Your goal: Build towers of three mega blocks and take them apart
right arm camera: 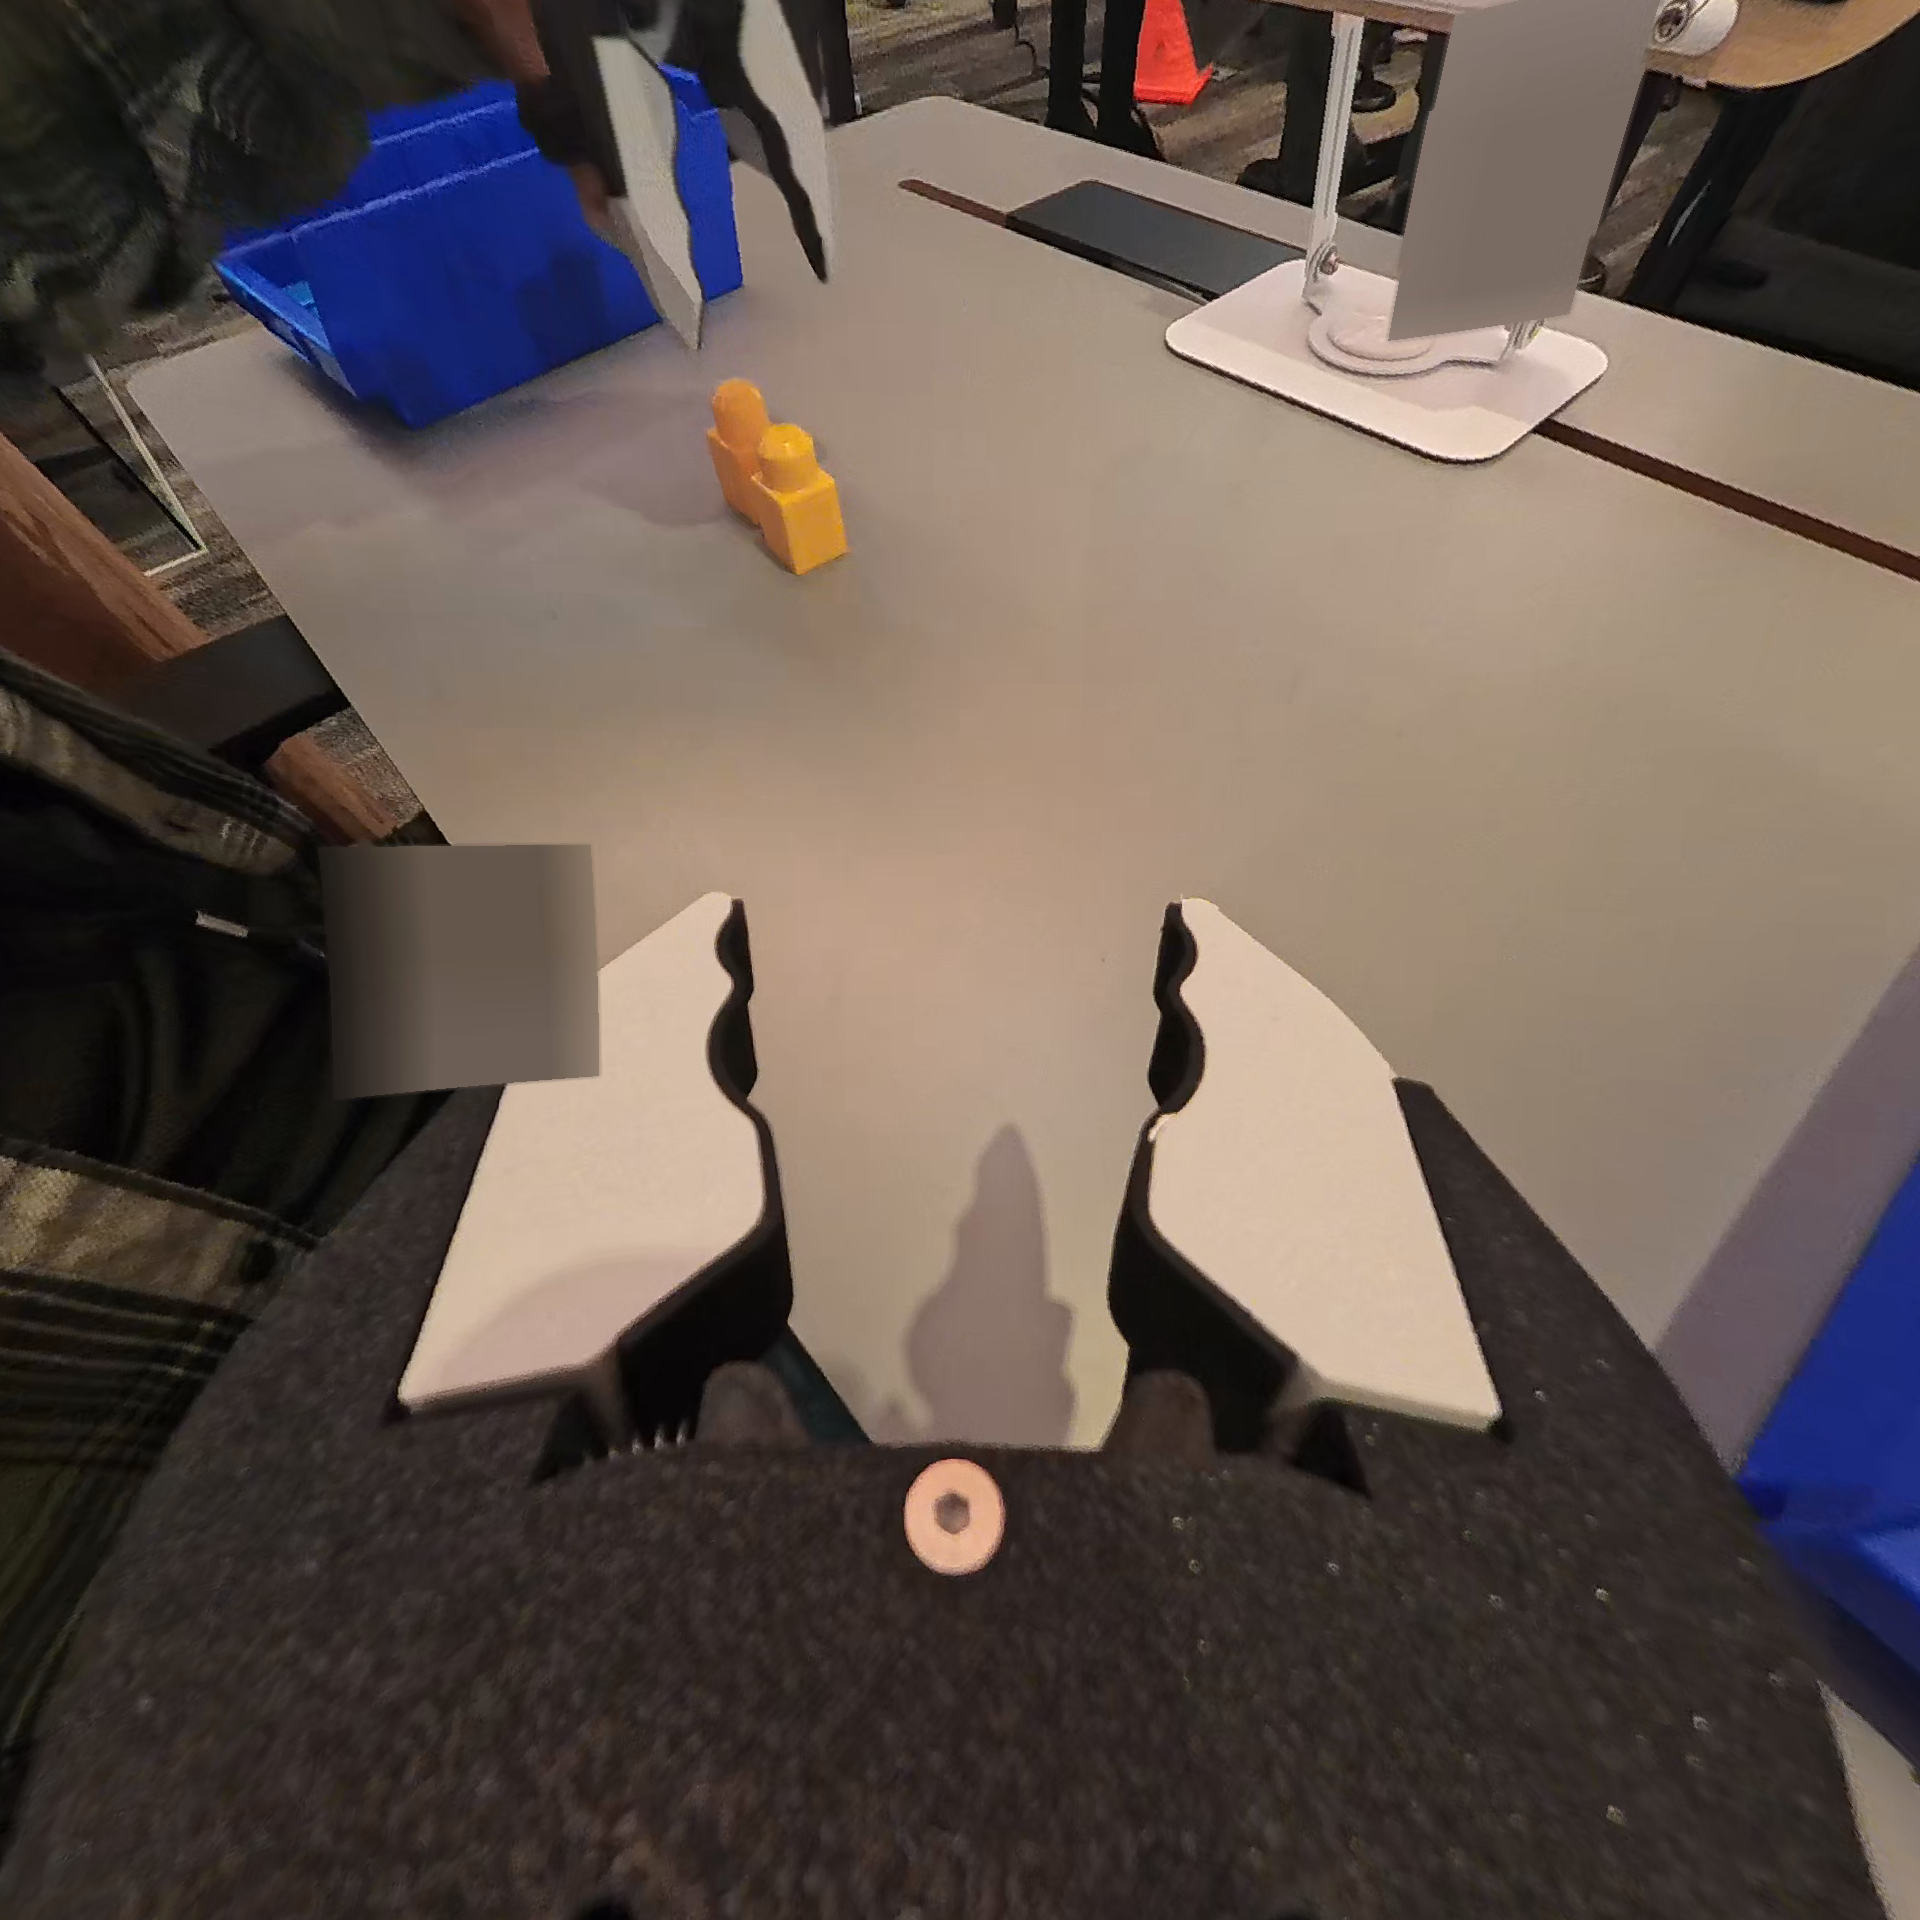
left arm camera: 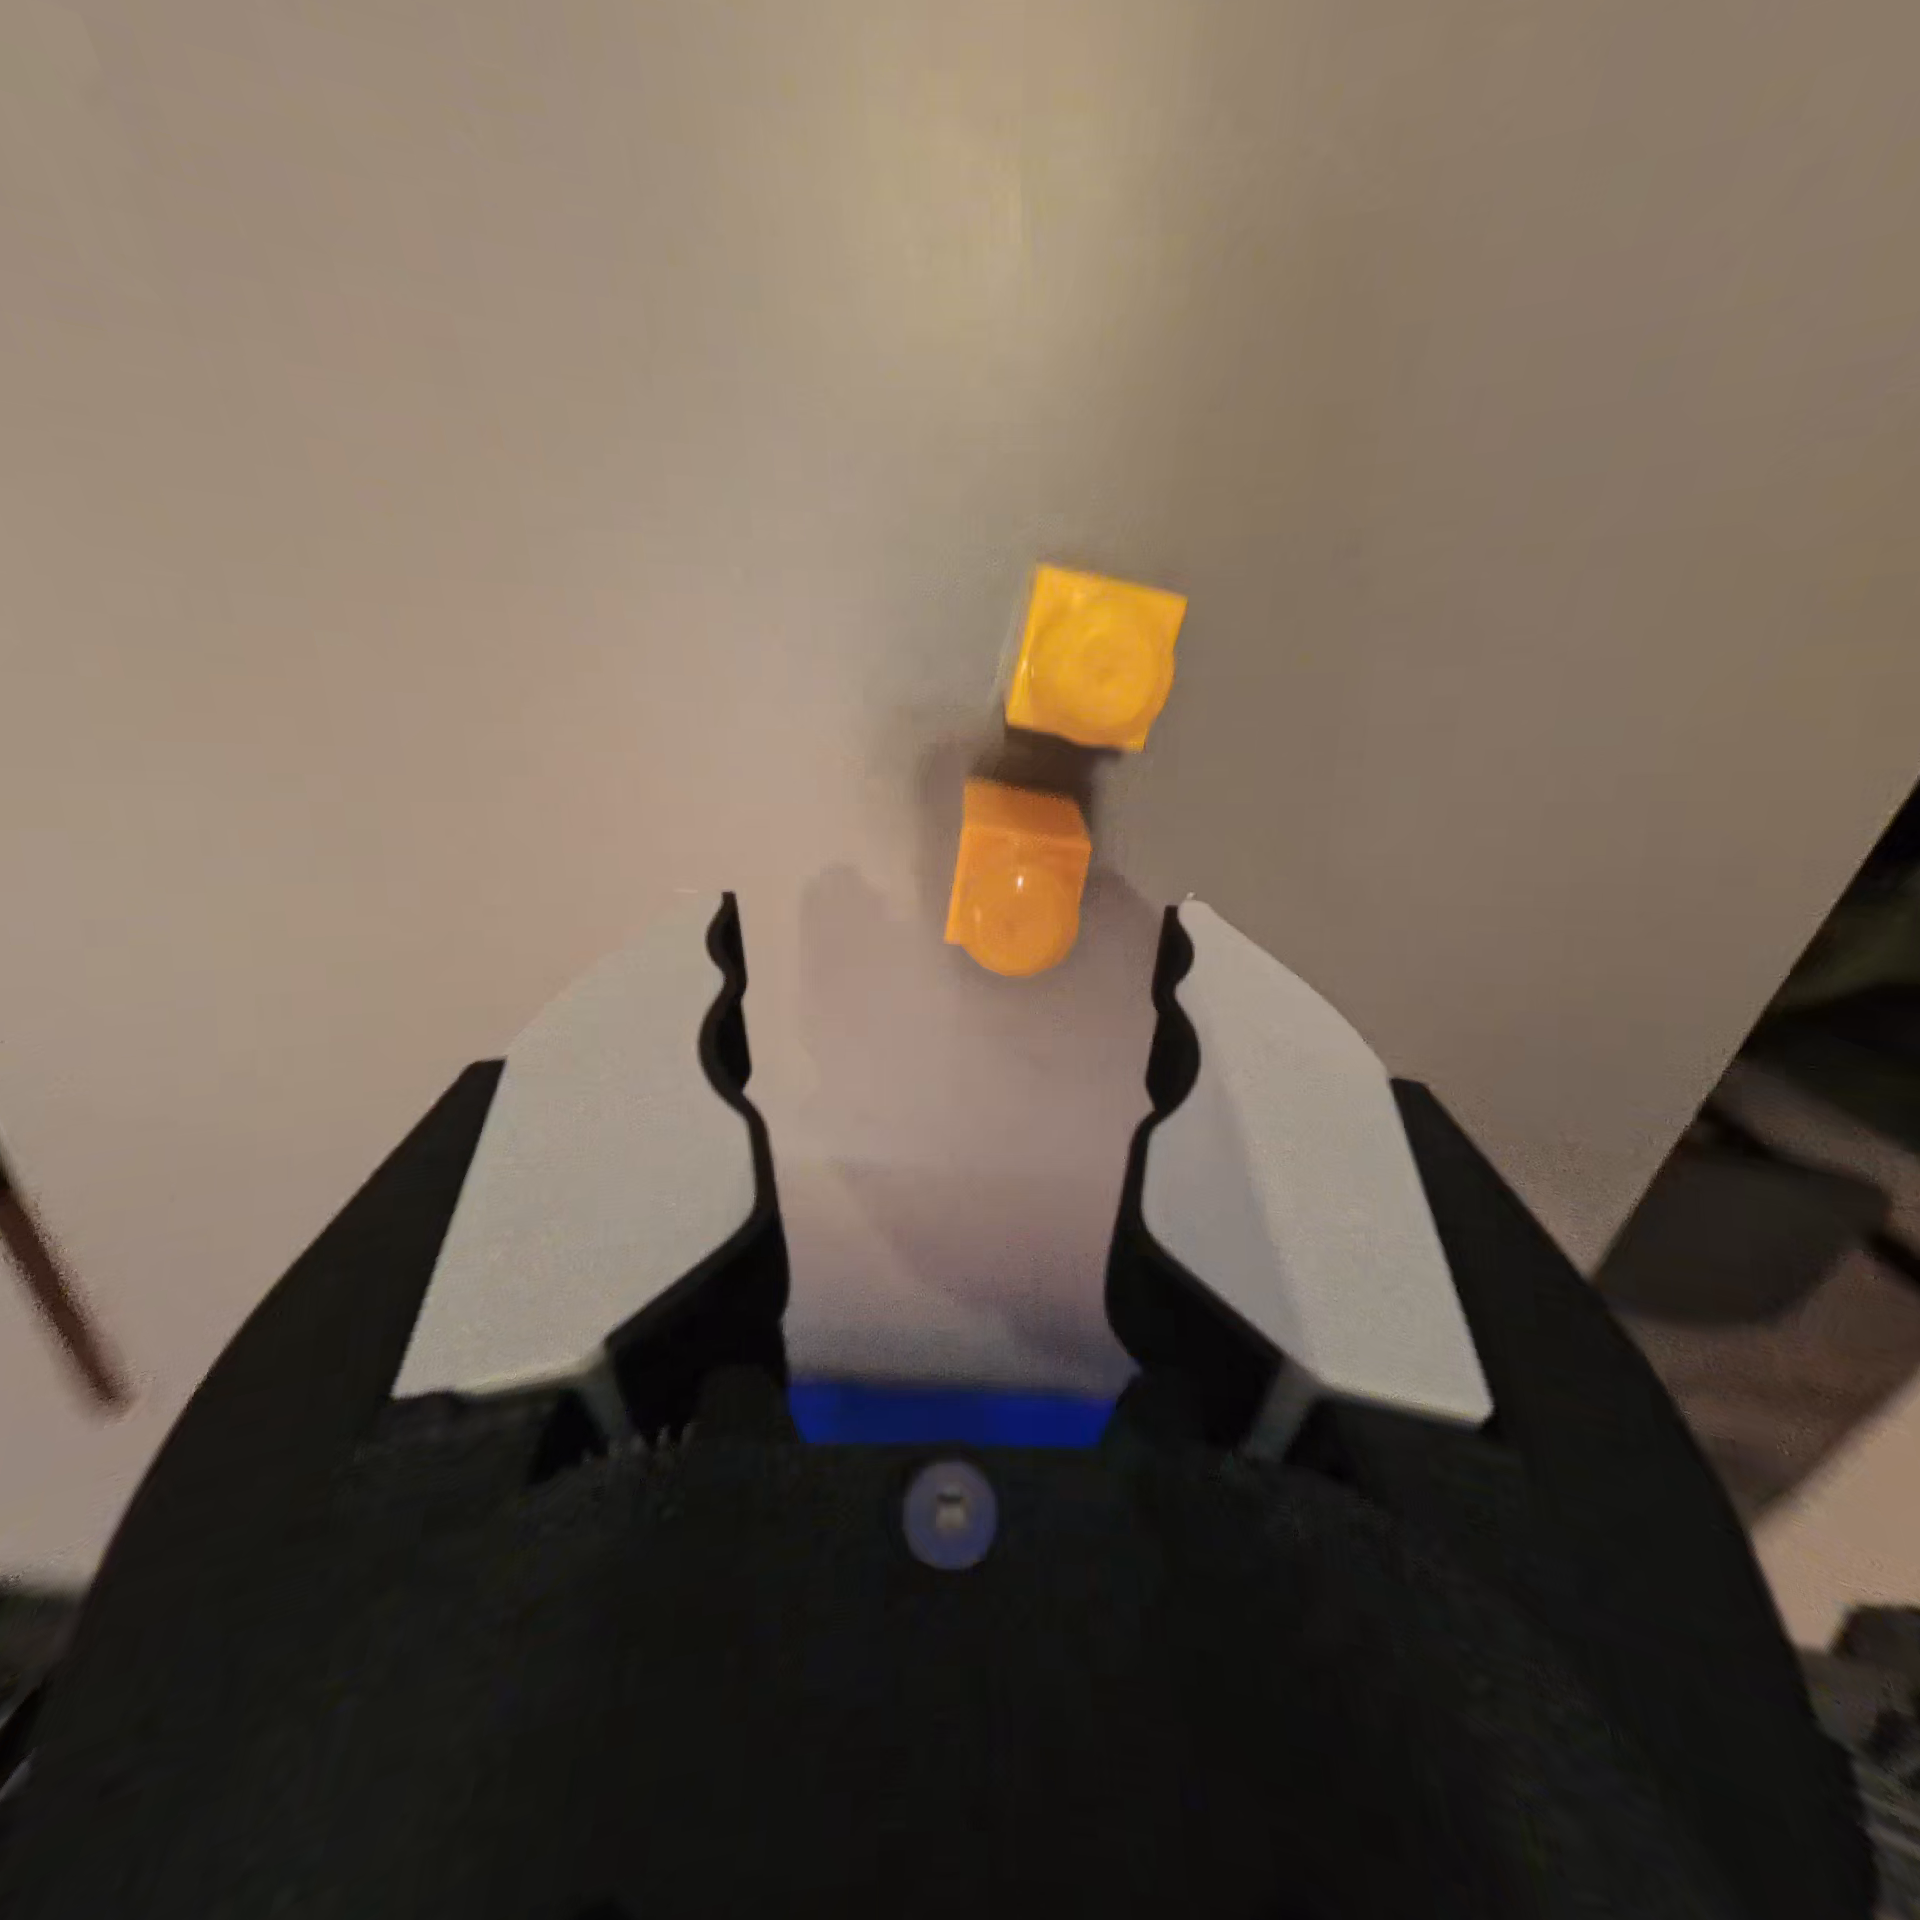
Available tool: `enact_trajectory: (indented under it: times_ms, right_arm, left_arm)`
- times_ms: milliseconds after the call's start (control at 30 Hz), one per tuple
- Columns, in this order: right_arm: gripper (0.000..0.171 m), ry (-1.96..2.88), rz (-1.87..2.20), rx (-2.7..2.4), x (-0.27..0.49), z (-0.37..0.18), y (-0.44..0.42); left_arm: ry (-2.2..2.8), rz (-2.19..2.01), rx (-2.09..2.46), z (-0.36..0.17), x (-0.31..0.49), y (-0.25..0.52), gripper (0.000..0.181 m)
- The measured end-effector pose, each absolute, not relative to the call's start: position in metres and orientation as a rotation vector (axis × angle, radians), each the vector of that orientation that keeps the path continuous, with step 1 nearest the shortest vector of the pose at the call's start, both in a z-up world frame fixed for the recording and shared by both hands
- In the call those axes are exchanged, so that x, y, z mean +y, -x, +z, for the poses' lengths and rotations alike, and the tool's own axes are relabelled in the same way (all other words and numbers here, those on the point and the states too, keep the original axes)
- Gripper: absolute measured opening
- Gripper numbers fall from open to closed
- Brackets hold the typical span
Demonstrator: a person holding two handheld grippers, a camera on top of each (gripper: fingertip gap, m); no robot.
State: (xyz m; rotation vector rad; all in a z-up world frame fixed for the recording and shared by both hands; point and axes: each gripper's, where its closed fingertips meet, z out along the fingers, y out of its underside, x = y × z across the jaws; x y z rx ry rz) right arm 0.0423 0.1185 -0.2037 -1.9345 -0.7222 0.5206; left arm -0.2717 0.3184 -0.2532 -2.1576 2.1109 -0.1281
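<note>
Now two orange mega blocks [right arm camera: 779,483] upright, side by side on table [right arm camera: 1039,727]; both jaws wide.

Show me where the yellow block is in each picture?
Left wrist view: the yellow block sits a little right of centre, seen from above, just beyond the orange block.
Right wrist view: the yellow block stands on the grey table, upper middle, nearer the camera than the orange block.
Shared landmark: the orange block right beside it.
</note>
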Motion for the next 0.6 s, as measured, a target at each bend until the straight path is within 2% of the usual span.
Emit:
enact_trajectory:
  times_ms: [100, 233, 400, 600]
  right_arm:
    - [0.074, 1.933, 0.524, -0.729, 0.12, -0.204, -0.04]
    - [0.074, 1.931, 0.533, -0.739, 0.122, -0.205, -0.035]
    - [0.075, 1.94, 0.544, -0.761, 0.126, -0.207, -0.026]
    - [0.075, 1.941, 0.554, -0.782, 0.132, -0.209, -0.015]
  left_arm:
    - [2.025, -0.451, 1.875, -0.25, 0.317, 0.272, 0.075]
    - [1.928, -0.669, 1.672, -0.263, 0.313, 0.283, 0.074]
    - [1.936, -0.718, 1.623, -0.293, 0.307, 0.293, 0.072]
    - [1.919, -0.755, 1.633, -0.304, 0.305, 0.289, 0.071]
